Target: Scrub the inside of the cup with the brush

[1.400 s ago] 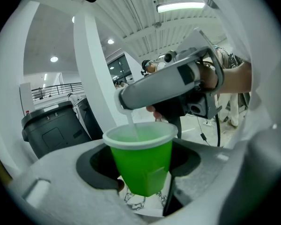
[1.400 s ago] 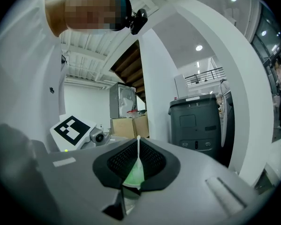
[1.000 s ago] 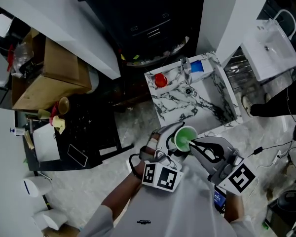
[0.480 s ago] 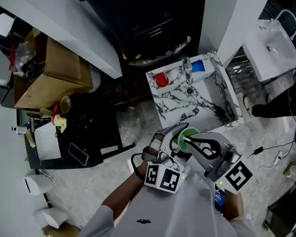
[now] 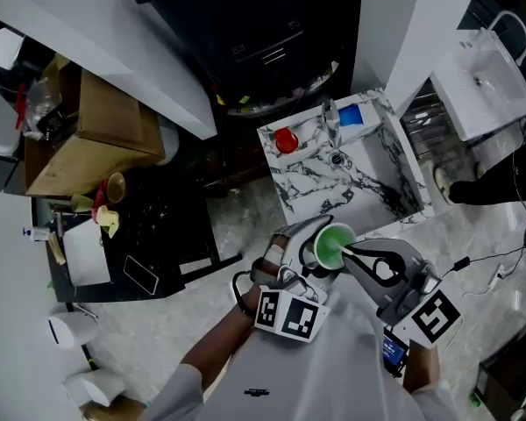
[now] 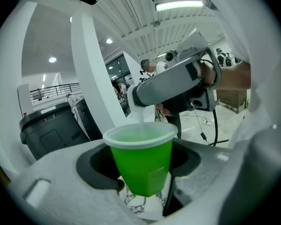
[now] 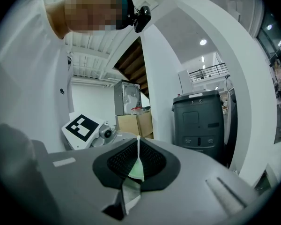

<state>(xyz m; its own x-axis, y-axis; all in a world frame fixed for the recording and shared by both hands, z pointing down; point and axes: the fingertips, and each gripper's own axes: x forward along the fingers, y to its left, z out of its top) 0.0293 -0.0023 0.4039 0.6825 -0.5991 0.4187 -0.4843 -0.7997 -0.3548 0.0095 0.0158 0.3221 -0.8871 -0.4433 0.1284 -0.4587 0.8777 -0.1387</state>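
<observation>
A green plastic cup [image 5: 331, 243] with a white rim is held upright in the air in front of the person's body, with my left gripper [image 5: 314, 246] shut on its sides. In the left gripper view the cup [image 6: 141, 162] fills the gap between the jaws. My right gripper [image 5: 358, 253] is beside the cup's right rim, shut on a thin white brush handle [image 6: 142, 115] that goes down into the cup. The right gripper view shows that handle [image 7: 138, 147] pinched edge-on, with the cup's green [image 7: 137, 170] below it. The brush head is hidden inside the cup.
Just beyond the cup stands a small marble-patterned sink unit [image 5: 368, 191] with a red object [image 5: 286, 140], a blue block [image 5: 351, 117] and a faucet. A black bin [image 5: 245, 24], a cardboard box [image 5: 96, 130], a black rack [image 5: 162, 231] and white pillars surround the spot.
The right gripper with the brush has shifted slightly left and then back right and down beside the cup. The cup and the left gripper have stayed almost where they were.
</observation>
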